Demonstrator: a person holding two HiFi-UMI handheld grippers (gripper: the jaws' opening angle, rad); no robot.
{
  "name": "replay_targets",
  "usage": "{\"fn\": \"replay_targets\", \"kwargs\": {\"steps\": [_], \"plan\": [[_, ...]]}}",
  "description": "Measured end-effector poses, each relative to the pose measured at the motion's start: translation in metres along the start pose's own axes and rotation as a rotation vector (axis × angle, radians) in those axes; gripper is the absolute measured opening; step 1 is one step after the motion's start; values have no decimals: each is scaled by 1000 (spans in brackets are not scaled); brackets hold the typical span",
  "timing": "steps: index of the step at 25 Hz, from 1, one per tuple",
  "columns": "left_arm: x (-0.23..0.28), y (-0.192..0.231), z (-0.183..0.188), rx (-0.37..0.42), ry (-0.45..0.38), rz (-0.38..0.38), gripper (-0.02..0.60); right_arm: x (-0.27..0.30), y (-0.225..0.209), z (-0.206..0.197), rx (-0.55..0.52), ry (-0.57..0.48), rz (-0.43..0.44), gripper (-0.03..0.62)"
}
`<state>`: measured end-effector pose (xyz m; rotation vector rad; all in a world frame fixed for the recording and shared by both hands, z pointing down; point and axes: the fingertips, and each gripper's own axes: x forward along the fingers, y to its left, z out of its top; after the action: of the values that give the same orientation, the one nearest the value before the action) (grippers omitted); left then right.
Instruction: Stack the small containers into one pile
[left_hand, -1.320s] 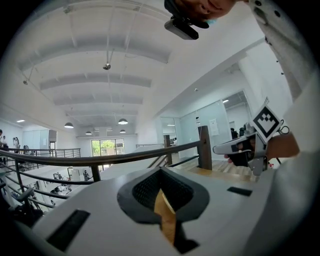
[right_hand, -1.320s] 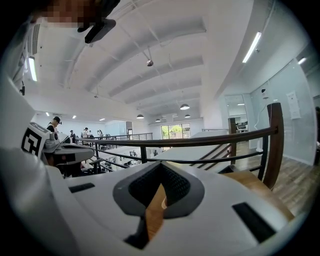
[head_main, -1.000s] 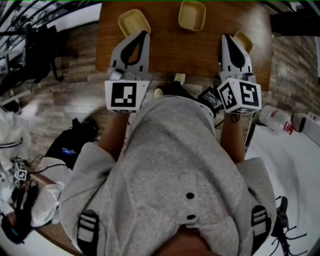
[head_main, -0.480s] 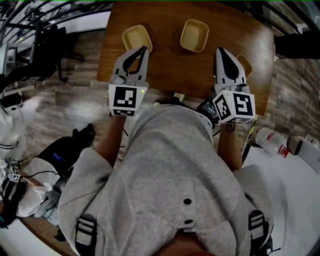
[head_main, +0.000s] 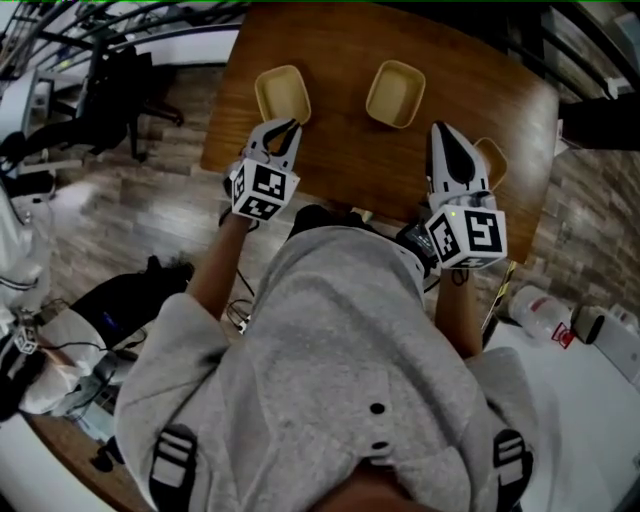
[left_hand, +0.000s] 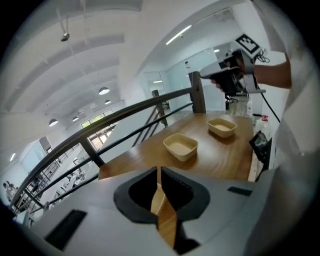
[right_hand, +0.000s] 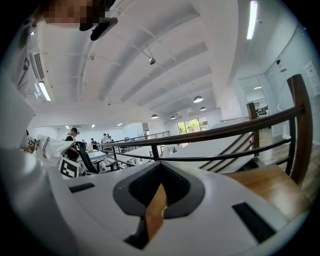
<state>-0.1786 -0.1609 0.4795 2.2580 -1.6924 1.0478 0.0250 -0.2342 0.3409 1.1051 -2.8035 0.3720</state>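
Three small tan containers sit on the brown wooden table. The left container lies just beyond my left gripper, which is shut and empty. Farther right stands the middle container. My right gripper, also shut and empty, half hides the third container at the table's right edge. In the left gripper view the shut jaws look toward two containers, and the right gripper shows beyond them. The right gripper view shows shut jaws facing a railing, with the table at the right.
A dark railing runs along the table's far side. A plastic bottle lies on a white surface at the lower right. A black chair stands on the wood floor to the left. The person's grey top fills the near foreground.
The left gripper has tilted and reached forward toward the left container. The right gripper has kept its place near the third container. Both stayed shut.
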Motion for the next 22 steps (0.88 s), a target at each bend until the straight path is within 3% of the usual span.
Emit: {"fn": "replay_targets", "kwargs": {"steps": [4,8,13,18,22], "plan": [[25,-7,-30,64,95,-56,25,1,-5,1,0,-3,-4,12],[50,-5,-55,108,178,-104,73,2,-13,-1,-2,-1,-15,12],[67,-10,-86,161,277,-135,75,-7,-24,-6,5,2,-32,12],[71,-7,-112,237,352,-170,75,-6,-19,-7,7,7,-37,12],[74,3,-122,235,389,-205,75,4,-15,-4,8,6,-40,12]]}}
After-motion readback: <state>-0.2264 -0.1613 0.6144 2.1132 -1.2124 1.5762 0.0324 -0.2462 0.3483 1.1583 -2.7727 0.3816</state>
